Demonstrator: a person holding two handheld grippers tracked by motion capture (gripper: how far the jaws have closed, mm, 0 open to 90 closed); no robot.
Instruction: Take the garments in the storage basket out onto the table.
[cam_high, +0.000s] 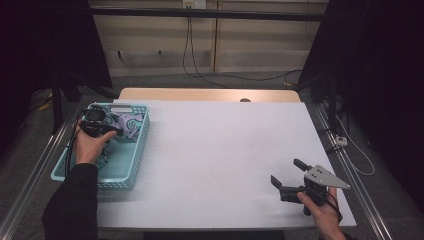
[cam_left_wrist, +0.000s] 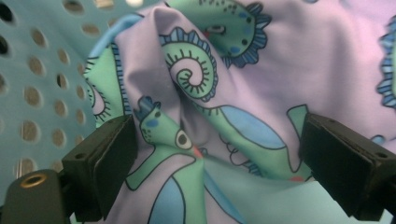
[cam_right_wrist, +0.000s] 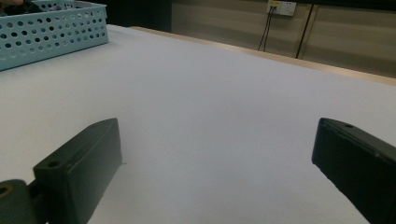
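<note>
1. Overhead, the left gripper (cam_high: 97, 122) reached into the blue basket (cam_high: 142, 137) at the table's left edge, over the patterned cloth (cam_high: 129, 123); the right gripper (cam_high: 292, 175) hovered near the front right of the white table (cam_high: 220, 150), jaws apart.
2. Left gripper view — jaws stood wide apart, either side of a bunched fold of the cloth (cam_left_wrist: 205, 93), against the basket wall (cam_left_wrist: 42, 84).
3. Right gripper view — jaws spread over bare table (cam_right_wrist: 210, 102), basket (cam_right_wrist: 51, 28) well off.

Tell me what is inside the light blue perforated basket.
Inside the basket lies a crumpled lilac cloth printed with green and blue sea creatures. The left tongs stand open around a fold of it. The cloth covers whatever lies beneath.
</note>
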